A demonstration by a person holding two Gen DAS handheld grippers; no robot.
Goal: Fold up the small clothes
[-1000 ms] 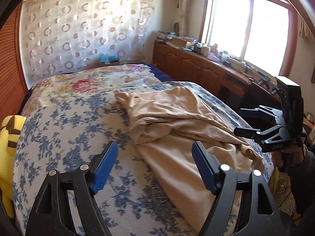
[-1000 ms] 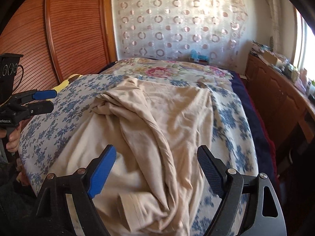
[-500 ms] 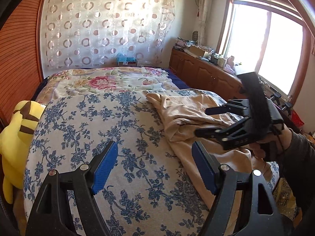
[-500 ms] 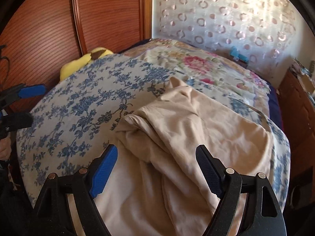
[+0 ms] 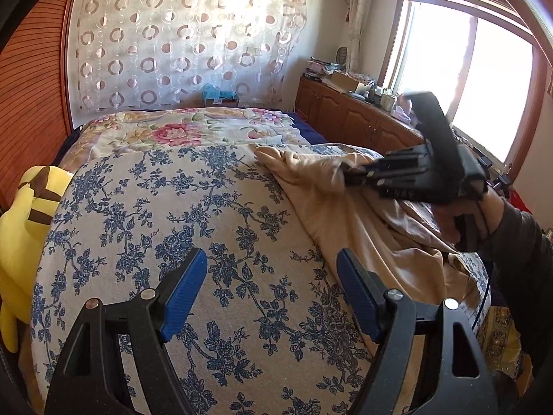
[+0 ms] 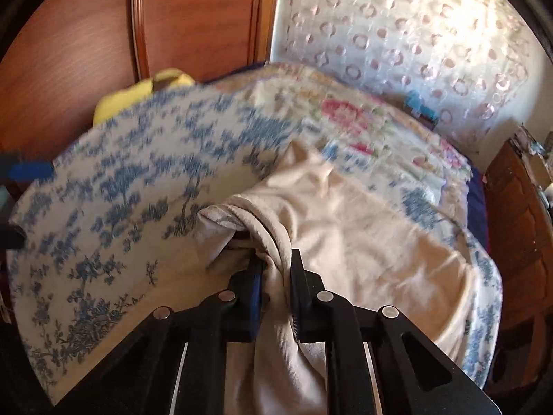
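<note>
- Two grippers in play, and you're holding both over the bed (image 5: 145,214).
- Your left gripper (image 5: 273,297) is nearest in its own view: jaws wide, nothing between the blue pads (image 5: 183,297), only the blue-flowered bedspread (image 5: 207,207) under them.
- Your right gripper (image 6: 276,276) has just been closing its jaws, and they're now narrow, pinching a bunched fold of the beige garment (image 6: 363,242). Cloth runs up between the pads and hangs down past them toward the camera.
- In the left view your right hand (image 5: 459,221) grips the handle; a dark sleeve (image 5: 518,242) follows it out of frame on the right. The gripper tips sit at the garment's upper folds.
- The beige garment lies crumpled on the bed's window side, spread on the bedspread, one edge draped near the bed's near corner.
- A yellow plush toy (image 5: 24,224) sits at the bed's opposite edge, against the wooden wall panel (image 5: 31,97).
- Further up the bed there's a pink-flowered quilt (image 5: 179,131).
- Behind that: a curtain with ring pattern (image 5: 179,41), a wooden cabinet (image 5: 345,117) with clutter on its surface, and a bright window (image 5: 466,79).
- The right view is motion-blurred, so fine detail there is unreadable.
</note>
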